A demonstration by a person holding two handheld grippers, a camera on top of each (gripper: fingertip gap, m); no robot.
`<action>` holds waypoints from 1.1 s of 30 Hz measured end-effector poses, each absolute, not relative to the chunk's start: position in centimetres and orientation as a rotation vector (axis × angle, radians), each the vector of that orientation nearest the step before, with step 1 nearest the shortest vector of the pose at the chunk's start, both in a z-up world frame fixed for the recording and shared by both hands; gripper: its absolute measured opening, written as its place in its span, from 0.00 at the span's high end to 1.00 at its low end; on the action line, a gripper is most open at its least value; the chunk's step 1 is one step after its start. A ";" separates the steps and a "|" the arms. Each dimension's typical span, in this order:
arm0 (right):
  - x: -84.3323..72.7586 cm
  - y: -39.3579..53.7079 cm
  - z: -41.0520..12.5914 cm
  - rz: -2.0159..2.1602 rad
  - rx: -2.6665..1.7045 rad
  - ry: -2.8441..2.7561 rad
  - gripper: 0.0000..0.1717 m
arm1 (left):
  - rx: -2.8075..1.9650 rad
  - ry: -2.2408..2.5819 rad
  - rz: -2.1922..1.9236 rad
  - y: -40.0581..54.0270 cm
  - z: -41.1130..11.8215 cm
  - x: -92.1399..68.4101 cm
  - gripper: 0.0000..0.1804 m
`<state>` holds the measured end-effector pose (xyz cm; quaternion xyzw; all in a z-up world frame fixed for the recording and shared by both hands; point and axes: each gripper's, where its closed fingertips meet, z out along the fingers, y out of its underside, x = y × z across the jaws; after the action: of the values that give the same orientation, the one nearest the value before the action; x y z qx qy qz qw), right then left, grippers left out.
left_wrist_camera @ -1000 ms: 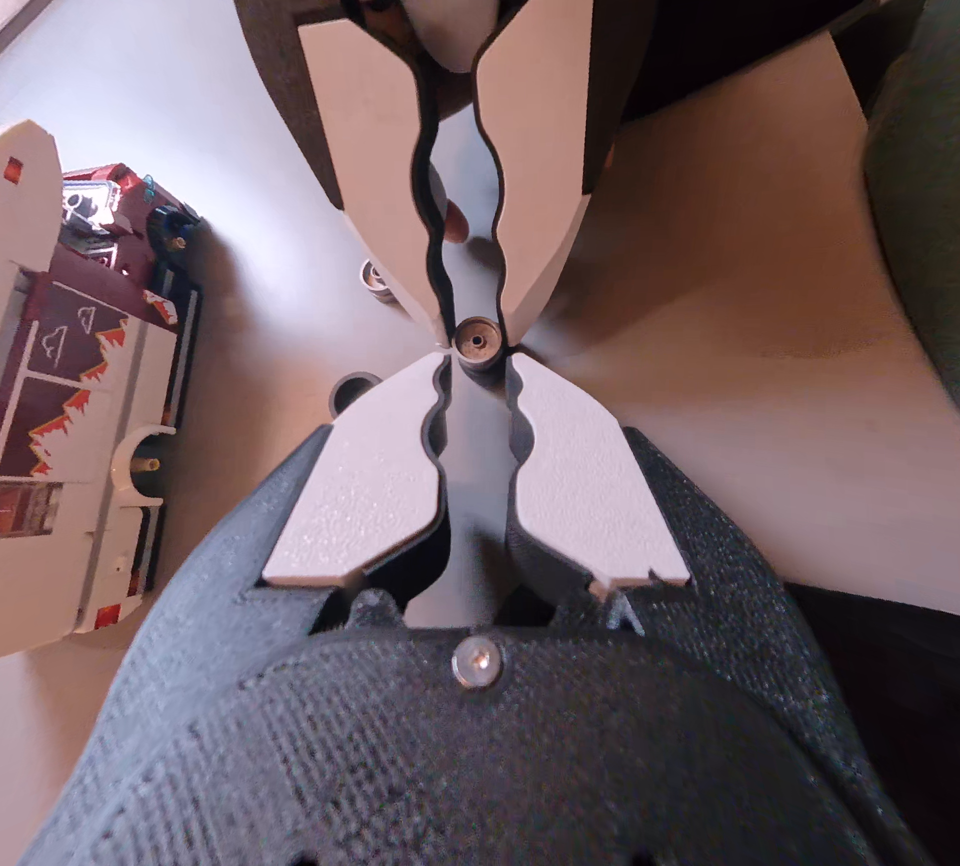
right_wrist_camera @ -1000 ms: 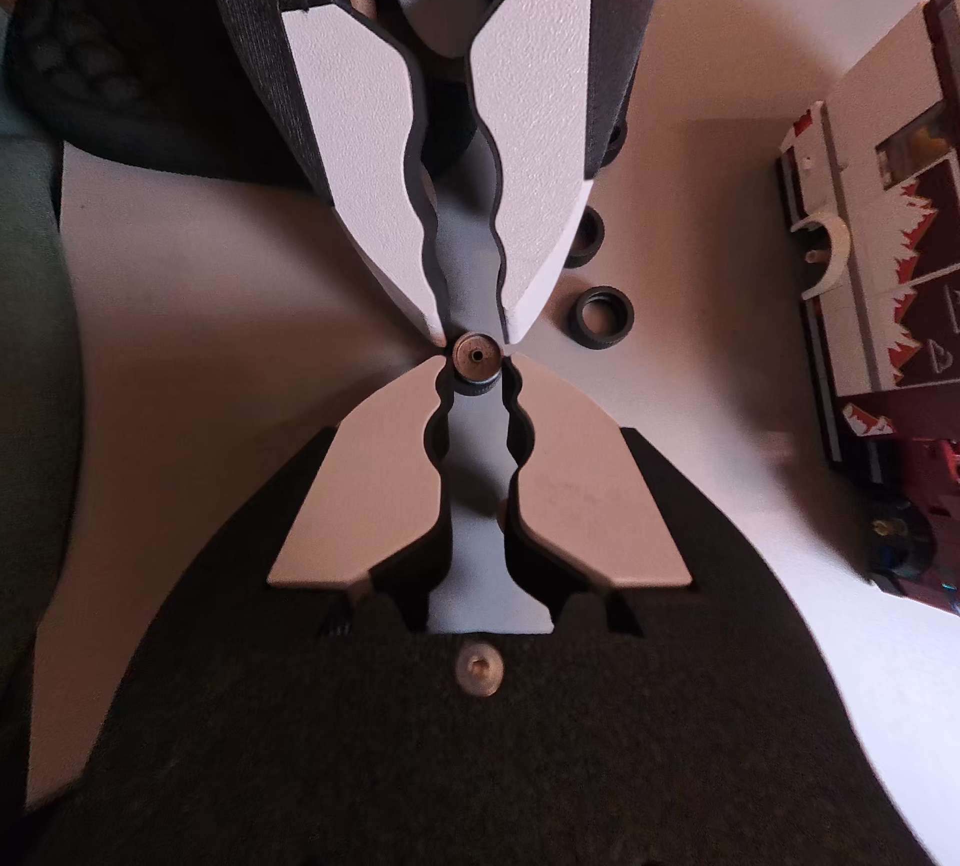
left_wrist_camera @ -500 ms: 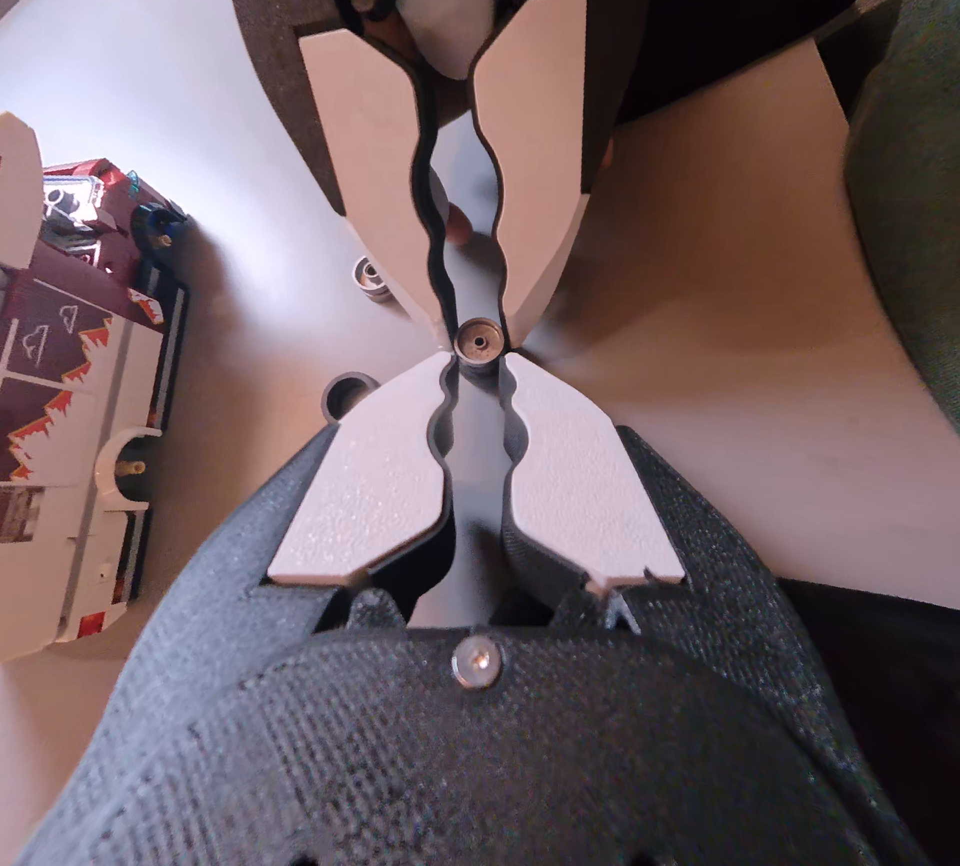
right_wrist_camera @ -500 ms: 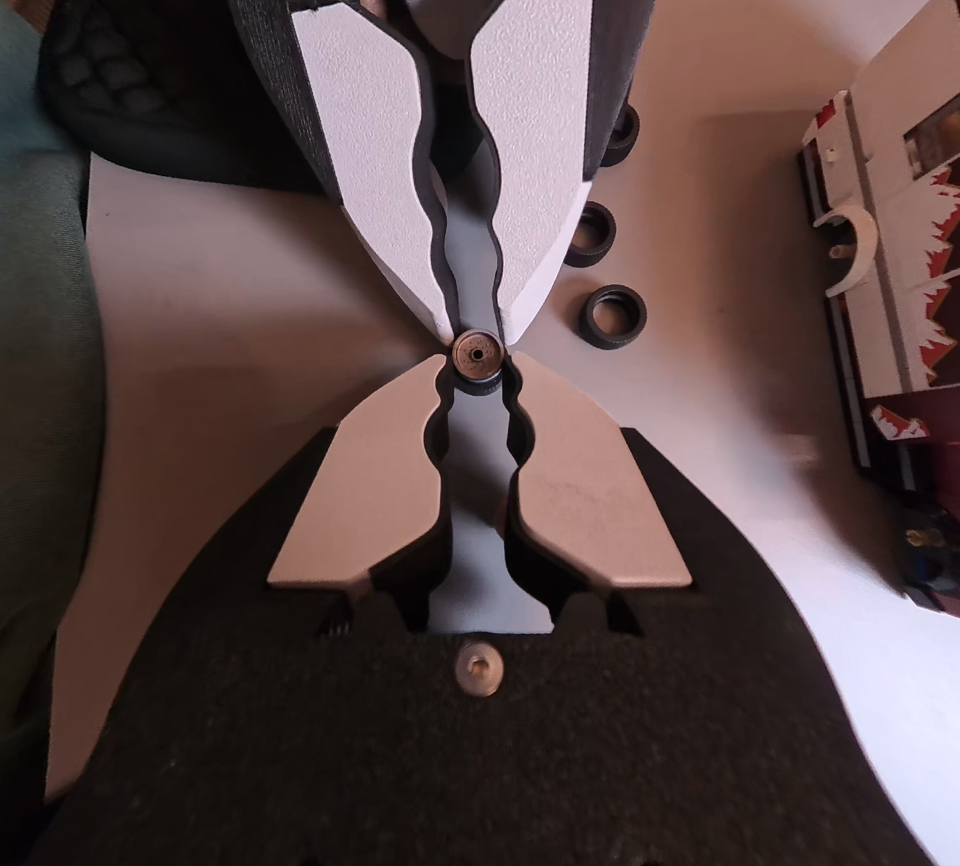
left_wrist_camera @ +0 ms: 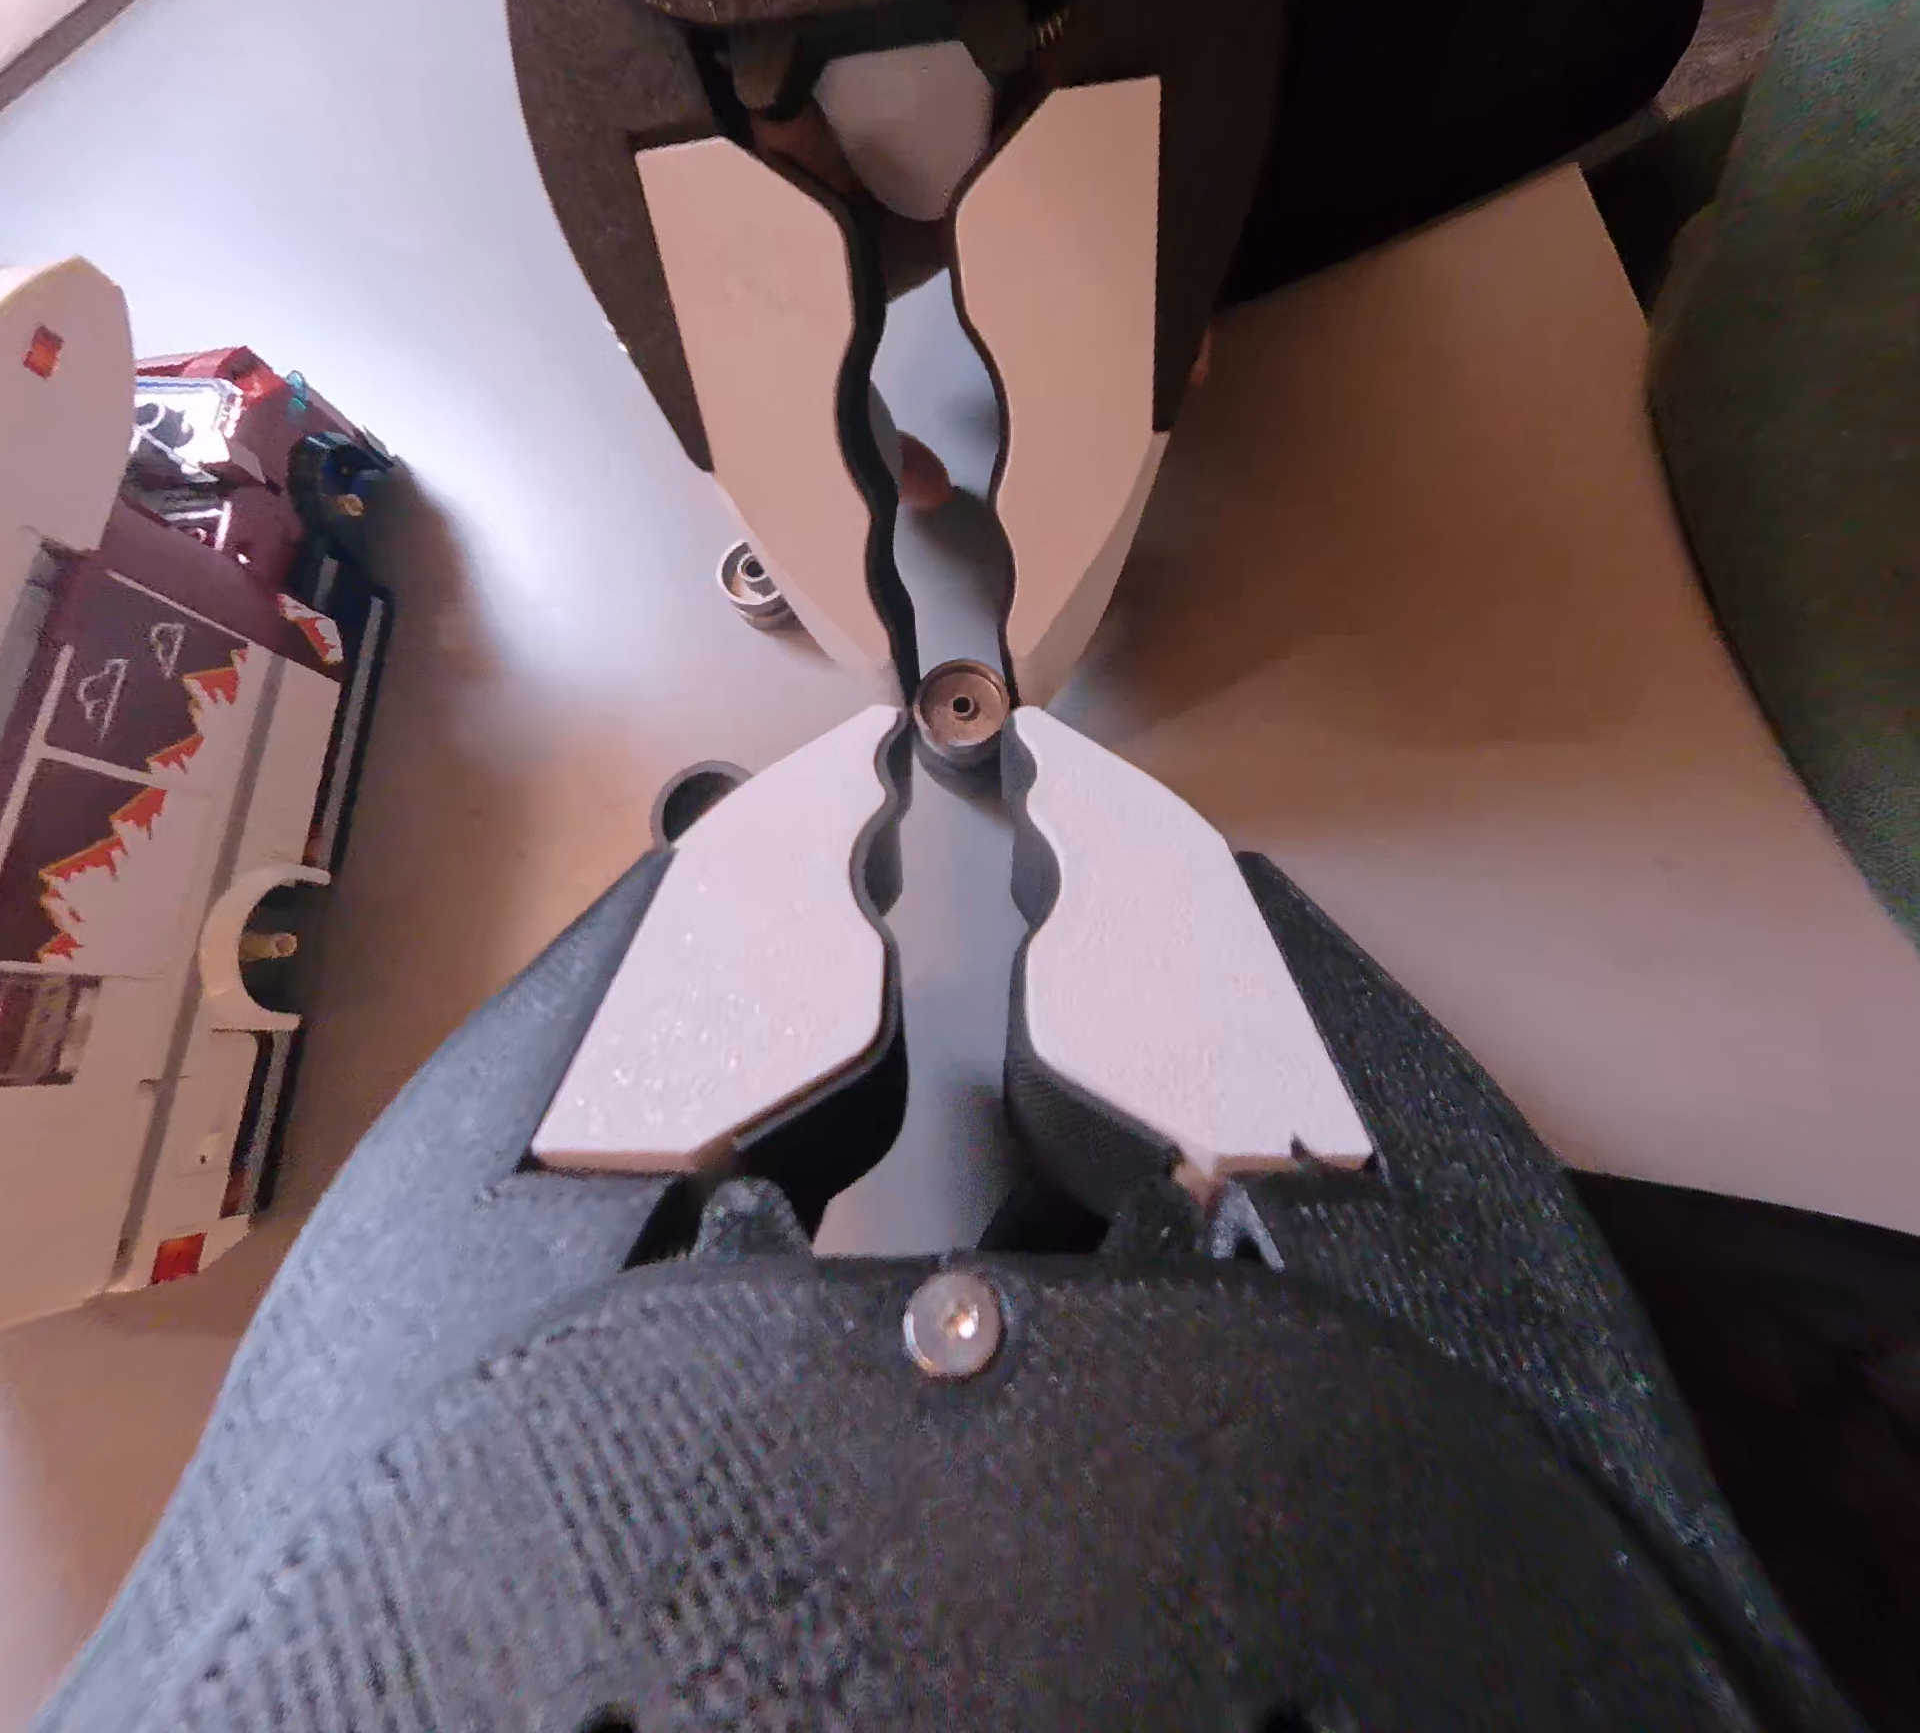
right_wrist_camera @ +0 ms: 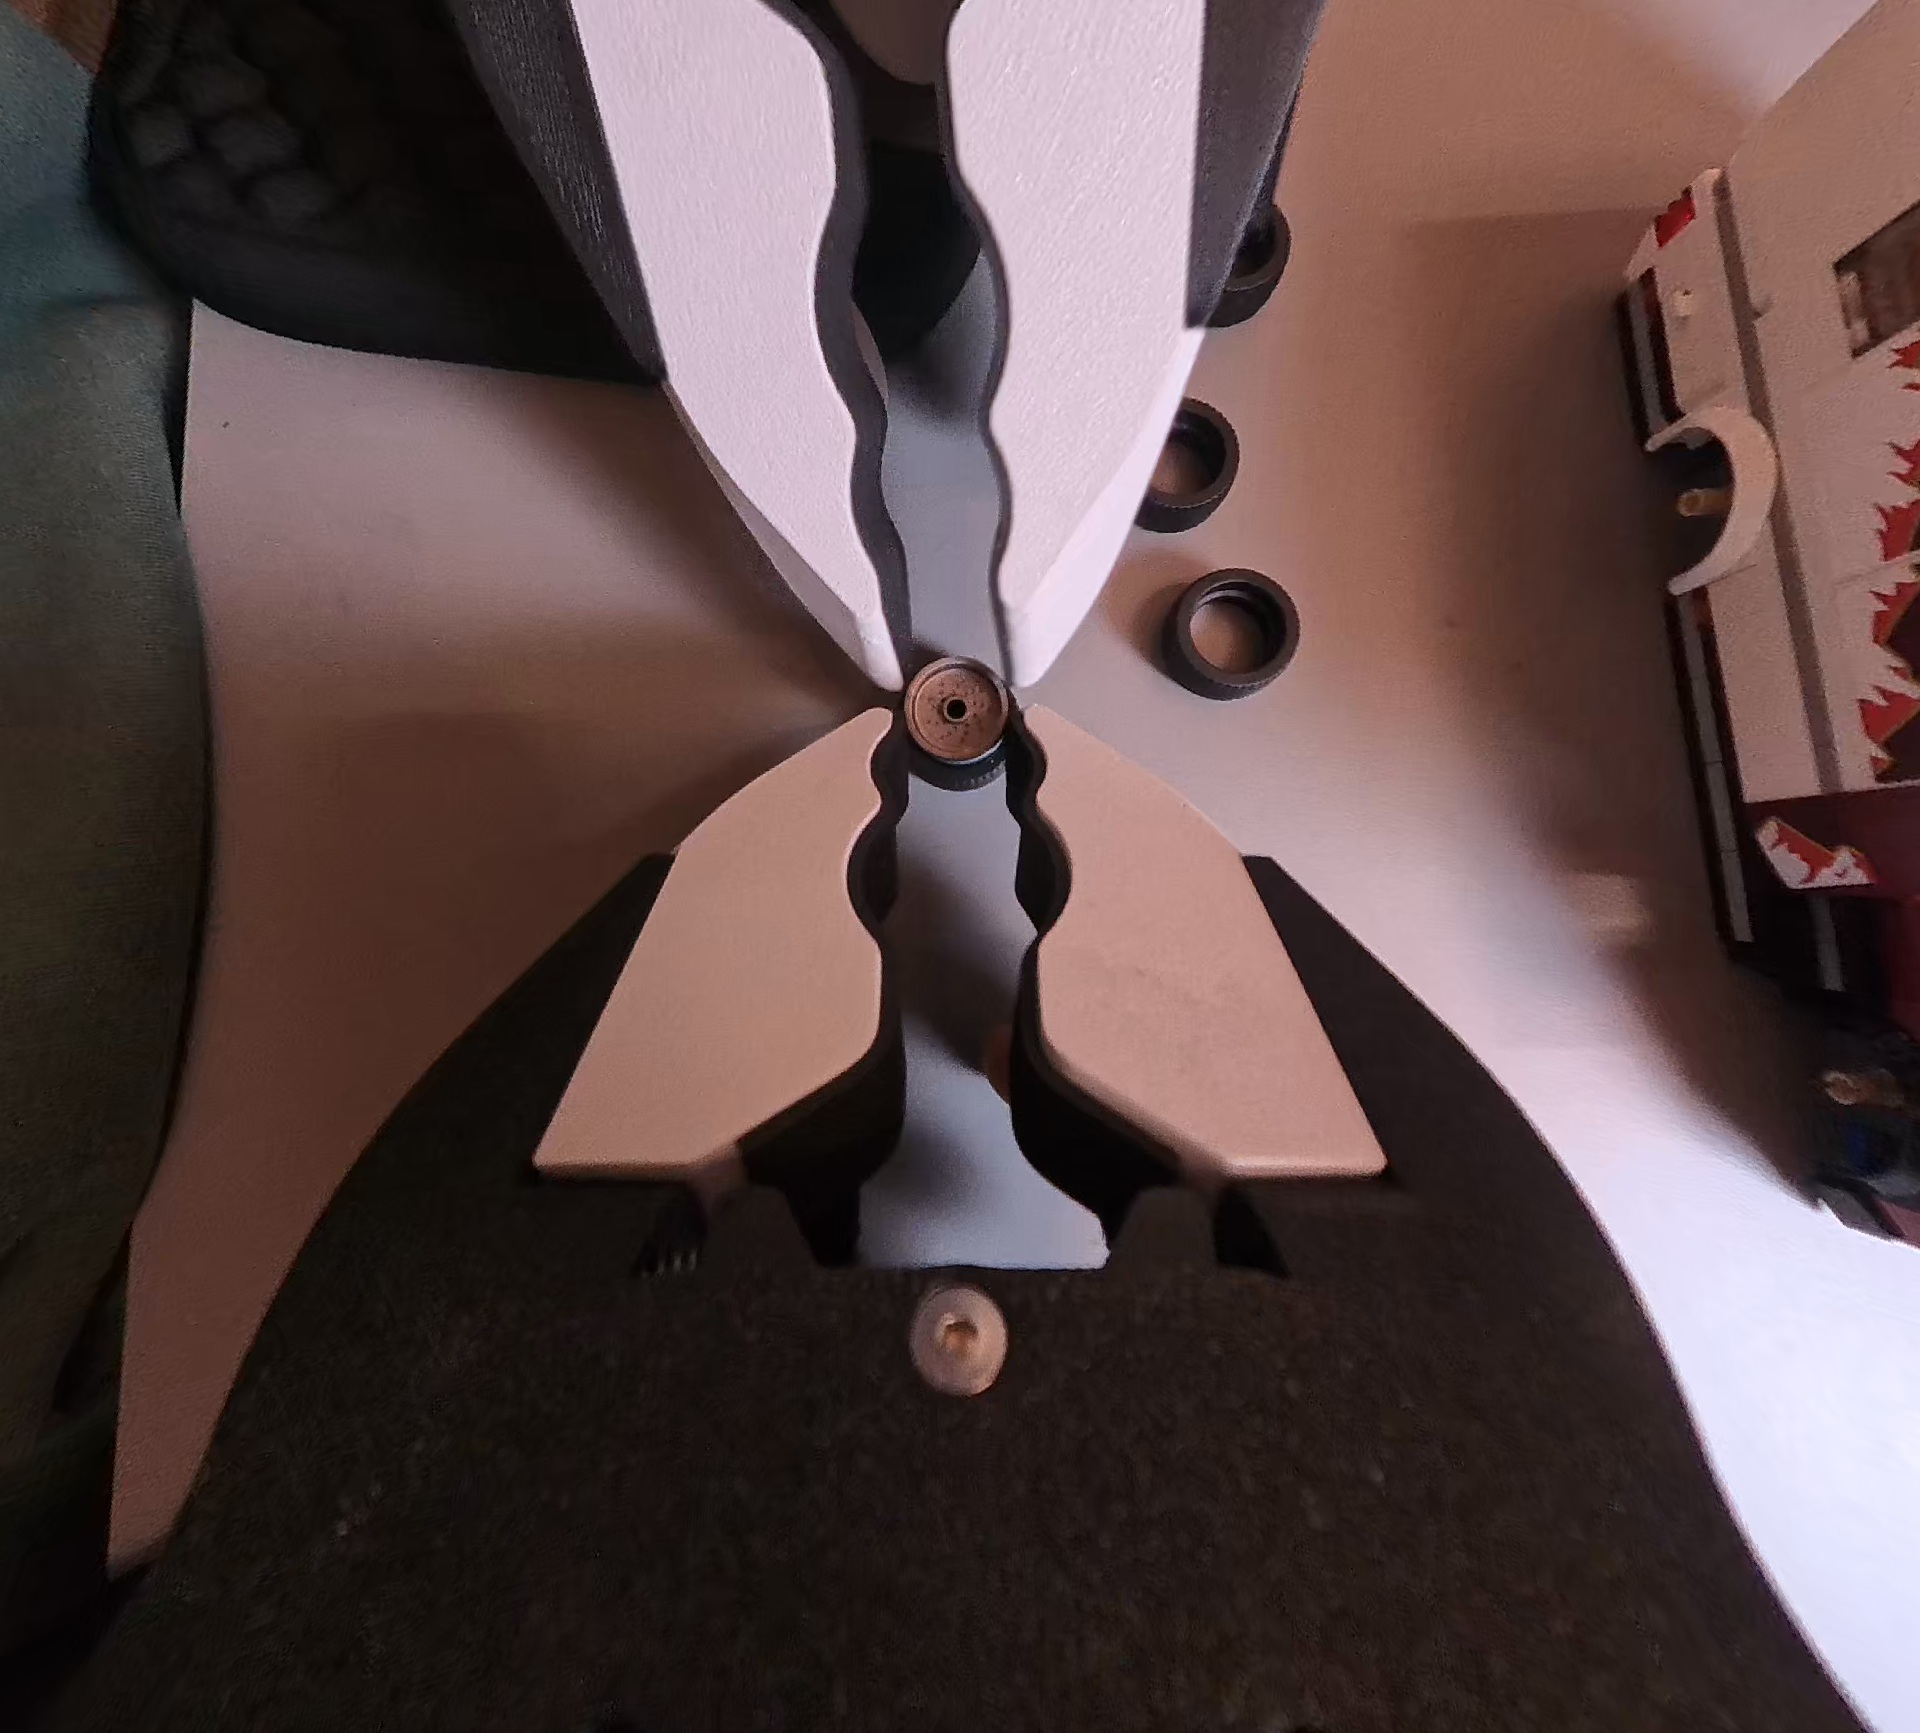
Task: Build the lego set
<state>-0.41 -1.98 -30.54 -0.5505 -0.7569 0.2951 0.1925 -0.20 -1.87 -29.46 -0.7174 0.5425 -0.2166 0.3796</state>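
My two grippers meet tip to tip over a pale table (left_wrist_camera: pixel 1351 748). Between the tips is a small grey wheel hub (left_wrist_camera: pixel 961 709) with a centre hole, face up. In the right wrist view the hub (right_wrist_camera: pixel 954 709) sits in a black ribbed tyre (right_wrist_camera: pixel 966 774). My left gripper (left_wrist_camera: pixel 958 738) is shut on the grey hub. My right gripper (right_wrist_camera: pixel 956 748) is shut on the black tyre around it. The right gripper's white fingers (left_wrist_camera: pixel 790 436) show opposite in the left wrist view, and the left gripper's fingers (right_wrist_camera: pixel 727 333) in the right wrist view.
A white and dark-red brick-built toy van (left_wrist_camera: pixel 156 748) lies to one side and also shows in the right wrist view (right_wrist_camera: pixel 1808 488). A loose grey hub (left_wrist_camera: pixel 753 587) and loose black tyres (right_wrist_camera: pixel 1242 649) (right_wrist_camera: pixel 1195 462) lie on the table. A green cushion (left_wrist_camera: pixel 1818 333) borders it.
My left gripper's fingers closed in on the hub while the right gripper kept its grip on the tyre. Both grippers shifted slightly over the table; the van drifted in both views.
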 end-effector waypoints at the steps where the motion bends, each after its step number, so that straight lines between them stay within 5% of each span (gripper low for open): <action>1: -0.4 -2.0 -30.5 0.833 -1.547 -2.124 0.90 | -1.833 1.398 -0.544 -1.9 -29.6 -0.1 0.92; 11: -0.2 -1.7 -29.6 0.857 -1.480 -2.100 0.86 | -1.859 1.394 -0.535 -1.9 -29.7 -0.2 0.92; 33: -0.1 -2.1 -30.5 0.516 -1.218 -2.264 0.94 | -1.908 1.383 -0.568 -1.9 -29.9 0.1 0.93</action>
<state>-0.13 -2.10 -30.46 -0.4490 -0.8345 0.1903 0.2566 0.06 -1.93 -29.91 -0.7369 0.5342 -0.2195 0.3512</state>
